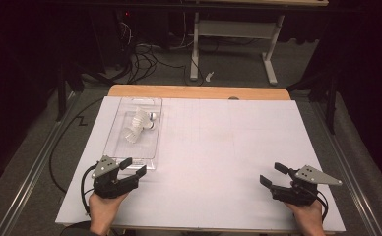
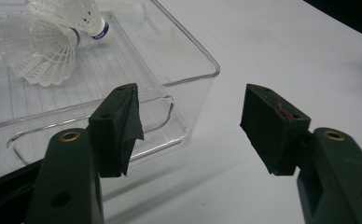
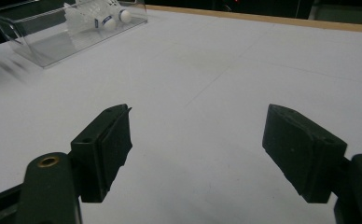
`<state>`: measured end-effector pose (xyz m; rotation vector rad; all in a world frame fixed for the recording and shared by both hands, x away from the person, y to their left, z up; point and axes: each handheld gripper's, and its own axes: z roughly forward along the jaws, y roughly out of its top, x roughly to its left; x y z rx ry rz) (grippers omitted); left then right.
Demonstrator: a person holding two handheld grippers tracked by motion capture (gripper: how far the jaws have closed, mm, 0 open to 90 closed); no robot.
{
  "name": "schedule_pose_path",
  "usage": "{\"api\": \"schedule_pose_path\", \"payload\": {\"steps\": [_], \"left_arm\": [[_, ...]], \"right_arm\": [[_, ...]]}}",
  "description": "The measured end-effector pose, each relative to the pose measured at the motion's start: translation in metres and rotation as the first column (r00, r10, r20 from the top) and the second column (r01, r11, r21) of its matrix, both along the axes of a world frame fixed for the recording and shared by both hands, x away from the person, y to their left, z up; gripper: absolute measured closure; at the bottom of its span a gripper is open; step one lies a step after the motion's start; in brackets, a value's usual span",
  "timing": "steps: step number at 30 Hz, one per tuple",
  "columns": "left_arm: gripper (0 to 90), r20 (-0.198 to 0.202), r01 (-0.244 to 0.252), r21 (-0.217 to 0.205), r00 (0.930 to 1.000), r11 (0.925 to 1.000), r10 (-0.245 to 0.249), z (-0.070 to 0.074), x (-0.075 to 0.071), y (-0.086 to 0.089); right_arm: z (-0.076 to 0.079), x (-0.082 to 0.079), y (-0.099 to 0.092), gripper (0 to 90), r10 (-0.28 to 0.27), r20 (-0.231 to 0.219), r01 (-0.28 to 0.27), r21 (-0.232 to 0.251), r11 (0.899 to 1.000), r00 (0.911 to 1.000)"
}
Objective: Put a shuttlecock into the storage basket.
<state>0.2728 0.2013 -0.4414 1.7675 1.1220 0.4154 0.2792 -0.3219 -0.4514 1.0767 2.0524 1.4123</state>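
Nearest the high camera, at the near edge of the white-covered tabletop [image 1: 213, 162], a person's two hands each hold a black two-jaw gripper: the left gripper [image 1: 133, 166] near the near-left corner, the right gripper [image 1: 273, 174] near the near-right corner, both with jaws spread wide and nothing between them. The things to be handled are two white feathered shuttlecocks [image 1: 136, 126] with rounded cork tips, lying on their sides and touching each other inside a clear, shallow rectangular plastic tray [image 1: 111, 137] that runs along the left part of the tabletop toward its far edge. The left gripper sits just beside the tray's near end, so the likely step is a reach over that low wall. To do it well, I would lift the jaws clear of the rim, come down on one shuttlecock at the firm cork end or the base of the skirt, and close gently, since the feathers look easy to crush and the light tray may slide if bumped. The left gripper view shows what the high view cannot: a blue band around one cork and the handle slot cut into the tray's near wall. The right gripper view shows the tray from the side, far off toward the far-left corner, with bare tabletop between.
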Motion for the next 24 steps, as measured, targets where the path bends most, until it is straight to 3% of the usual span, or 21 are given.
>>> {"api": "schedule_pose_path", "payload": {"steps": [24], "left_arm": [[37.7, -0.013, 0.002, 0.003, 0.9999, 1.0000, -0.002, -0.0067, -0.0014, -0.0001]], "right_arm": [[-0.0002, 0.0001, 0.0004, 24.0, 0.002, -0.003, -0.002, -0.002, 1.000, 1.0000]]}}
